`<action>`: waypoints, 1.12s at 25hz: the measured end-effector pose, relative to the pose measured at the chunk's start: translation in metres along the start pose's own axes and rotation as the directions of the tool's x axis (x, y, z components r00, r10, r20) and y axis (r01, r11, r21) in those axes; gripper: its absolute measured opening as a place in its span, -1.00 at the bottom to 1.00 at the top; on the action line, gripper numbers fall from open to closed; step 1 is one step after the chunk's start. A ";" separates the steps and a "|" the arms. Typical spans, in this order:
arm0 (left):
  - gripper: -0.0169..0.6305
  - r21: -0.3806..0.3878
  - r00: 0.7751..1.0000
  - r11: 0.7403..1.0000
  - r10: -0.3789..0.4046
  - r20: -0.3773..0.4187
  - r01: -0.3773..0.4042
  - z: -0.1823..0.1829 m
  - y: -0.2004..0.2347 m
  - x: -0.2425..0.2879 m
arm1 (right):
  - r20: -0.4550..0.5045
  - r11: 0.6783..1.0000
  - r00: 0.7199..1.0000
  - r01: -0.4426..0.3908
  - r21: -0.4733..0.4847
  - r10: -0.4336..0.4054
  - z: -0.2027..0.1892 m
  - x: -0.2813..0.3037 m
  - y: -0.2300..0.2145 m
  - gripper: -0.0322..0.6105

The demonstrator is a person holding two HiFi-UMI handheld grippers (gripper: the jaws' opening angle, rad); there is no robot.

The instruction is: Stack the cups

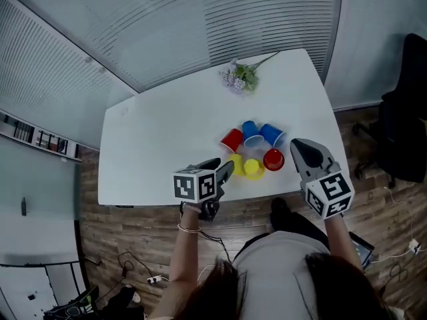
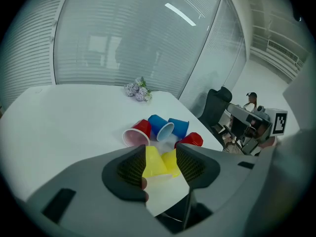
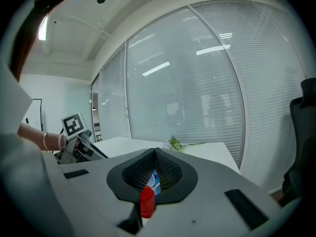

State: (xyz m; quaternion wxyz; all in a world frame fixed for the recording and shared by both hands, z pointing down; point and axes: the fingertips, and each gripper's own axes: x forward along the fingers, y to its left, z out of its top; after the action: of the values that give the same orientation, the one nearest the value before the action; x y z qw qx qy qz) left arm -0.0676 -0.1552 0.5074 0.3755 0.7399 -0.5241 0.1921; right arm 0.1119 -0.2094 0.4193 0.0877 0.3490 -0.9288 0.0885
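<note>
cups (image 1: 253, 149), six in all, sit bunched on the white worktop (image 1: 153, 145), close to its near edge and toward the right corner. your left claw (image 2: 160, 163) stands open and empty, its jaws framing the two yellow cups (image 2: 154, 162) without touching them. choose one, centre its wall between the pads and close softly, as thin plastic probably buckles. your right claw (image 3: 154, 171) is closed on nothing. they are small and tapered, pale inside: two red, two blue, two yellow.

Grey left tool (image 1: 227, 169), grey right tool (image 1: 297, 145), black-and-white marker cubes (image 1: 196, 185), wrist bracelet (image 1: 189, 229), pale top (image 1: 273, 272)
</note>
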 end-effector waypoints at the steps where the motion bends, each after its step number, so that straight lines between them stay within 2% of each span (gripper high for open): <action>1: -0.30 -0.010 1.000 1.000 -0.006 -0.015 0.006 0.000 0.002 0.004 | -0.003 1.000 1.000 0.001 0.000 -0.001 -0.001 0.002 -0.003 -0.82; 8: -0.23 -0.052 0.993 0.998 -0.029 -0.111 0.024 -0.002 0.019 0.024 | -0.022 1.000 1.000 0.010 0.008 -0.010 -0.004 0.012 -0.020 -0.82; 11: -0.22 -0.084 0.987 0.995 -0.062 -0.146 0.050 -0.004 0.020 0.032 | -0.033 1.000 0.999 0.015 0.012 -0.015 -0.007 0.015 -0.025 -0.81; 23: -0.15 -0.169 0.947 0.982 -0.135 -0.291 0.089 -0.022 0.027 0.061 | -0.063 0.999 0.998 0.031 0.026 -0.029 -0.016 0.023 -0.039 -0.81; 28: -0.15 -0.258 0.926 0.959 -0.198 -0.321 0.115 -0.028 0.029 0.069 | -0.069 0.999 0.997 0.043 0.031 -0.041 -0.018 0.022 -0.045 -0.81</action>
State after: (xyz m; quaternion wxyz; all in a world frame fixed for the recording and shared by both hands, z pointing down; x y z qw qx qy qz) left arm -0.0656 -0.1823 0.5828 0.5600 0.6851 -0.4082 0.2244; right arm 0.1272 -0.2522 0.4467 0.1155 0.3667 -0.9161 0.1136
